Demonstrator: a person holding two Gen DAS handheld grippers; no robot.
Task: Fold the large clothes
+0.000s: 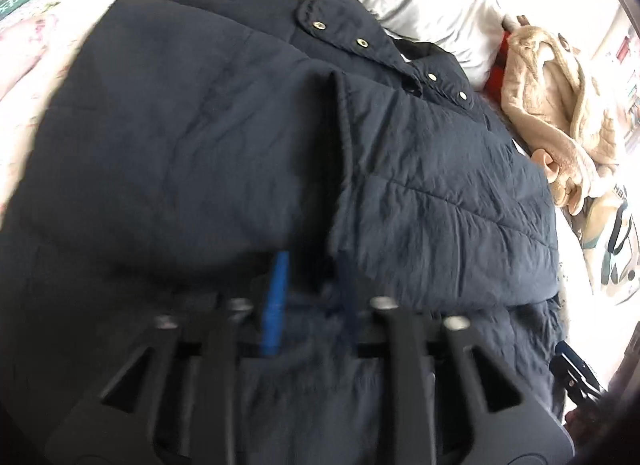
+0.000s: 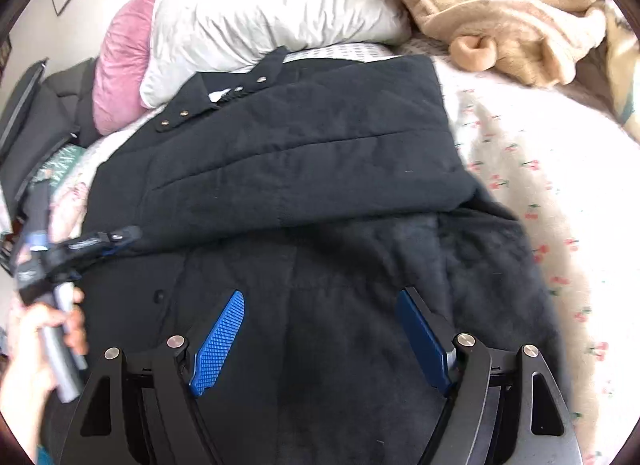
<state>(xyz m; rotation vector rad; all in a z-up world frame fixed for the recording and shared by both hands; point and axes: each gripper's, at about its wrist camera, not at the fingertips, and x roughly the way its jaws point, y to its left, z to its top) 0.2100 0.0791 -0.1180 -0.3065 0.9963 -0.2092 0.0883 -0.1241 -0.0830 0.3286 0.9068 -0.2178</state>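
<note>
A large dark navy quilted jacket [image 1: 240, 145] with brass snaps lies on the bed, its sides folded inward; it also shows in the right wrist view [image 2: 300, 169]. My left gripper [image 1: 308, 297] is shut on a fold of the jacket's lower part, with one blue pad [image 1: 276, 297] showing; it also appears in the right wrist view [image 2: 116, 237] at the jacket's left edge. My right gripper [image 2: 320, 329] is open, its blue pads [image 2: 220, 341] spread just above the jacket's dark lower part, holding nothing.
A white pillow [image 2: 272, 5] and a pink cushion [image 2: 120, 61] lie beyond the collar. A beige fleece blanket [image 2: 500, 5] is piled at the far right. The floral bedsheet [image 2: 540, 185] shows on the right. Dark items [image 2: 36, 113] sit at the left edge.
</note>
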